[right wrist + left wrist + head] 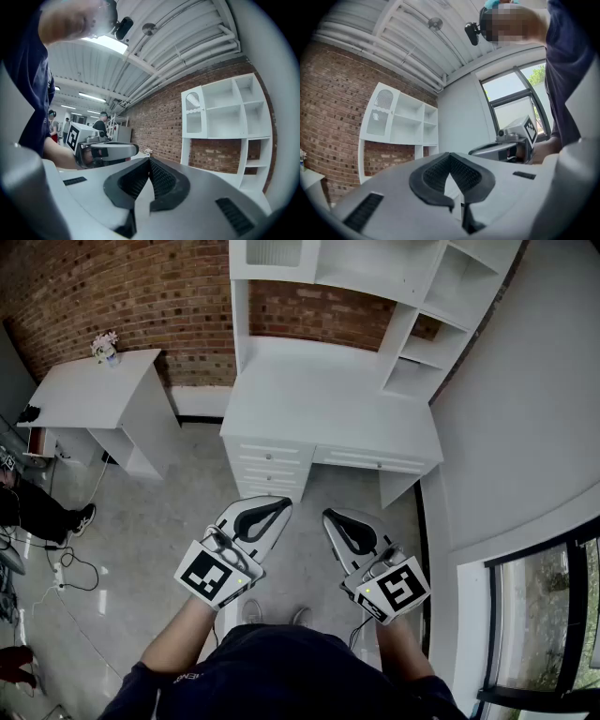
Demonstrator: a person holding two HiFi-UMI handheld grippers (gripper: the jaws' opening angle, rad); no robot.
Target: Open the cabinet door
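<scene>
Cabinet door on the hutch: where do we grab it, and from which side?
The cabinet door sits shut in the top-left compartment of the hutch, facing the room, with an arched grille up top. No knob or hinge side can be made out from here. Best guess: come in level from the front and pinch a free vertical edge; confirm which edge once closer.

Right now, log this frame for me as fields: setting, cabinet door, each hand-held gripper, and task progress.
setting: white desk with shelf unit against a brick wall
cabinet door: top left of the shelf unit, closed
left hand-held gripper: shut, empty, held over the floor short of the desk
right hand-held gripper: shut, empty, beside the left one
progress: door not yet touched
</scene>
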